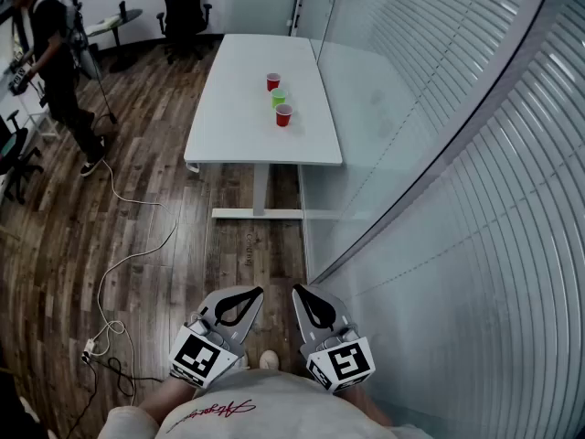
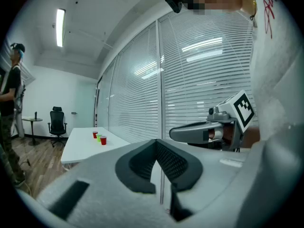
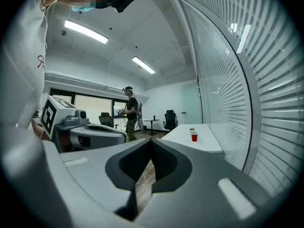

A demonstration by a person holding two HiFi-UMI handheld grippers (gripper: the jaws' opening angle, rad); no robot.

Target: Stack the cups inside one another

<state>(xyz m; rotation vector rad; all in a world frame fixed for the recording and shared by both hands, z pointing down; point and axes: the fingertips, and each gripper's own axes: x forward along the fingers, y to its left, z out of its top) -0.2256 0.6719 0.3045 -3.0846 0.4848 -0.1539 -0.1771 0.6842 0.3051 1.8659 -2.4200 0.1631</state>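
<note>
Head view looks down past the wearer's pale sweatshirt (image 1: 228, 414) to both tools, held close in front of the body, side by side and pointing level across the room. The left gripper (image 1: 257, 292) has its jaws brought together at the tips with nothing between them; its own camera shows the same closed, empty loop of dark padding. The right gripper (image 1: 297, 289) is likewise closed on nothing, tips meeting. Each carries a marker cube (image 1: 199, 355) at its back end, nearest the body; the two tools sit just beside each other without touching.

Beneath them lies the dark wooden floor (image 1: 137, 199), with a white cable (image 1: 123, 268) trailing across it to the left. To the right runs a glass wall (image 1: 384, 135) with slatted blinds (image 1: 512, 245).

Well beyond the grippers stands a white table (image 1: 238, 108), close to that glass. On it, toward the glass side, three cups stand upright in a short line running away from us: a near red cup (image 1: 284, 114), a green cup (image 1: 279, 98) just behind it, and a far red cup (image 1: 273, 81) a little further on; none sits inside another. Past the table's far end is a black office chair (image 1: 186, 12); at the far left another person (image 1: 59, 62) in dark clothes stands on the floor.
</note>
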